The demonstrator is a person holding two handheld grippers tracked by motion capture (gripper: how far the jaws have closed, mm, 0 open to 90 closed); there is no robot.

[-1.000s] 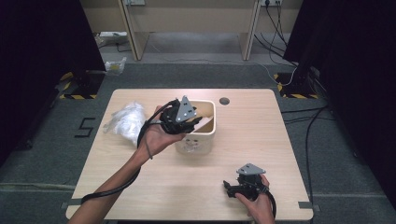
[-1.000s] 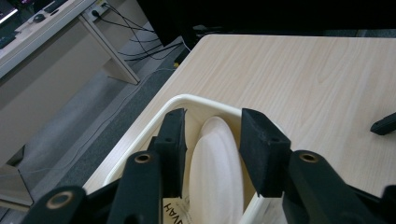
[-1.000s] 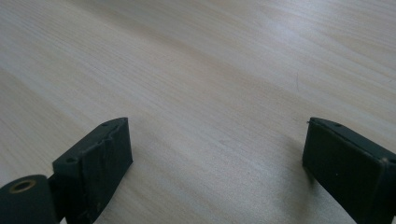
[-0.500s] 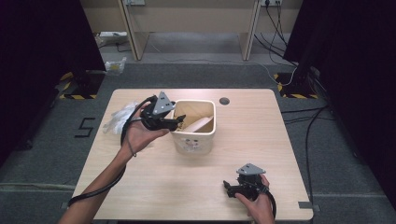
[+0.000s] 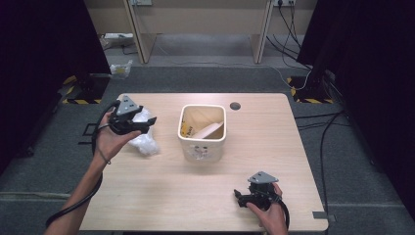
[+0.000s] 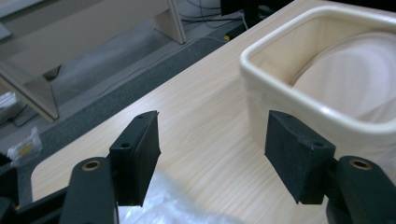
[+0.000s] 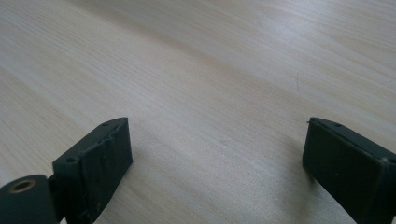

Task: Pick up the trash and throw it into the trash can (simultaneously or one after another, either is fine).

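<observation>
The left gripper (image 5: pixel 147 122) hangs over the plastic bag (image 5: pixel 143 142), left of the bin (image 5: pixel 202 147), with its jaws spread wide and nothing between them. In the left gripper view its gripper (image 6: pixel 212 158) shows both pads apart over bare wood, a crinkled edge of the bag (image 6: pixel 173 210) just below them and the bin (image 6: pixel 299 112) wall close beside the far jaw.

The bag is a clear, crumpled bundle lying on the tabletop (image 5: pixel 147 196), near the bin's left side but not touching it as far as the high view shows.

The bin is cream, square-mouthed and upright, standing about mid-tabletop. Inside it lies a pale flat piece (image 5: pixel 210 131) leaning across the opening — in the left gripper view it shows as a rounded white surface (image 6: pixel 355 88) below the rim. A faint print marks the bin's front wall; what it shows is too small to tell.

The right gripper (image 5: pixel 238 196) rests low on the tabletop, in front of the bin and to its right, well apart from it — its jaws also wide open and empty. The right gripper view shows this gripper (image 7: pixel 217 158) with plain wood grain between the pads.

A small dark round hole (image 5: pixel 235 105) sits in the tabletop behind the bin.
</observation>
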